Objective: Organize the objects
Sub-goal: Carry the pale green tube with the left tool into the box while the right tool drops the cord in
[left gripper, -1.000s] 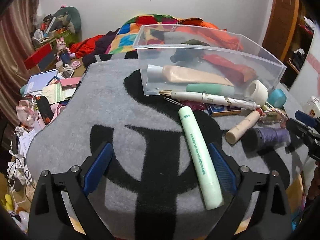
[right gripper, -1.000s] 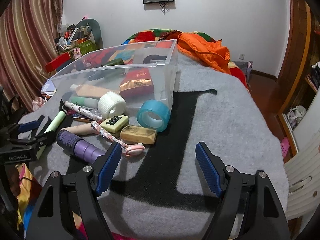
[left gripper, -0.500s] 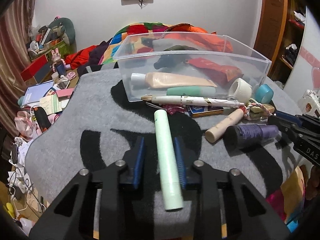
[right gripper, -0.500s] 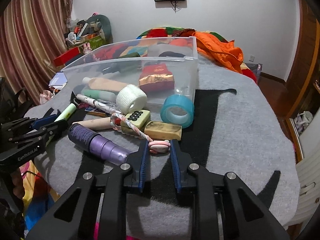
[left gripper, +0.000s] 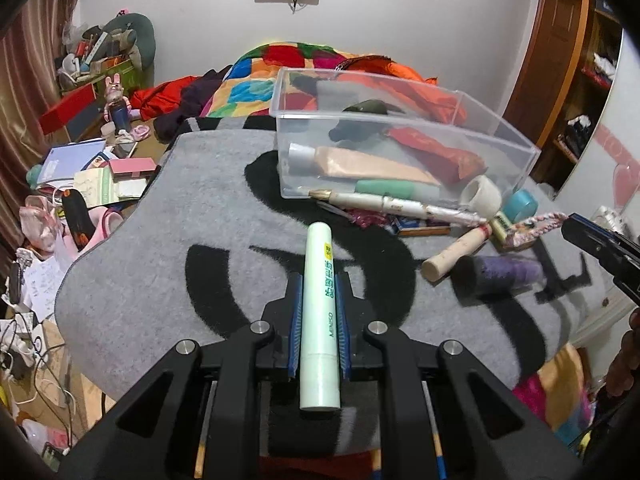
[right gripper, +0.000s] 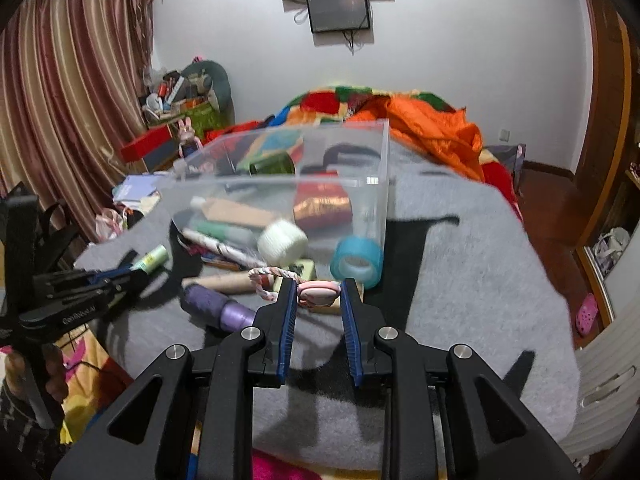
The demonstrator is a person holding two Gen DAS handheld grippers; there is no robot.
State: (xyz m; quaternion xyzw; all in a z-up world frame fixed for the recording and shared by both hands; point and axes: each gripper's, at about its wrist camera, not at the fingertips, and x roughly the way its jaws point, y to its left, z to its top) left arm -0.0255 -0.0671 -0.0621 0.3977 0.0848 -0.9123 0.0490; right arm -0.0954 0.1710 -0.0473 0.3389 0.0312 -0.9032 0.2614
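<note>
Grey blanket [left gripper: 168,248]; slim pale-green tube [left gripper: 321,312], green lettering.

Bin [left gripper: 400,152] on blanket [left gripper: 160,248]; tape roll [right gripper: 356,262] beside bin.

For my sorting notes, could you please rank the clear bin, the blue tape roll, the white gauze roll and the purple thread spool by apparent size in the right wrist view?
1. clear bin
2. purple thread spool
3. white gauze roll and blue tape roll: look alike
</note>
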